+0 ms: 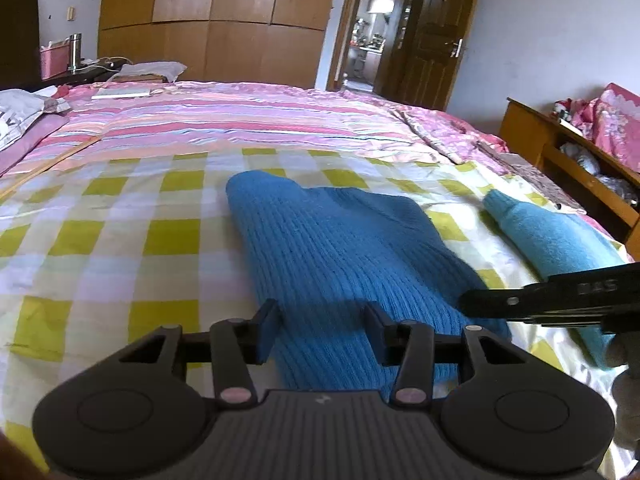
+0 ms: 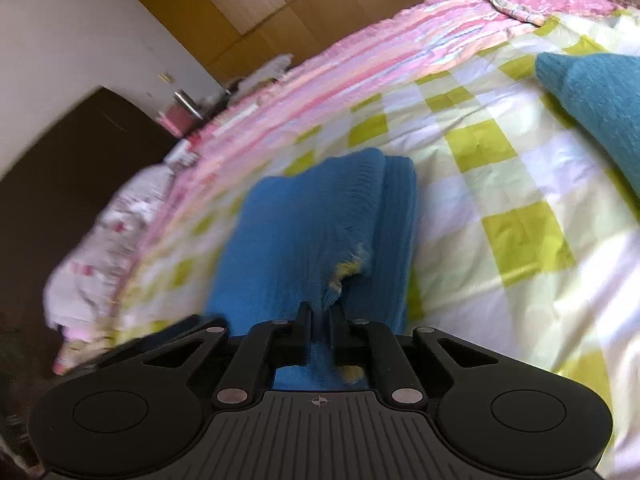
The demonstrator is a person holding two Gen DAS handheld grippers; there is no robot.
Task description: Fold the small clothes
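A blue ribbed knit garment (image 1: 344,248) lies partly folded on the checked sheet (image 1: 120,240). Its near end runs between the fingers of my left gripper (image 1: 322,328), which stand apart and open around it. In the right wrist view the same blue garment (image 2: 304,232) hangs forward from my right gripper (image 2: 323,320), whose fingers are nearly together and pinch a frayed edge of it. From the left wrist view the right gripper (image 1: 464,302) reaches in from the right to the garment's edge. A lighter teal knitted piece (image 1: 552,236) (image 2: 600,104) lies to the right.
The bed carries a pink striped quilt (image 1: 240,116) beyond the checked sheet and a pillow (image 1: 16,120) at far left. A wooden shelf unit (image 1: 560,148) stands beside the bed on the right. Wardrobes (image 1: 220,20) and an open door (image 1: 424,32) line the far wall.
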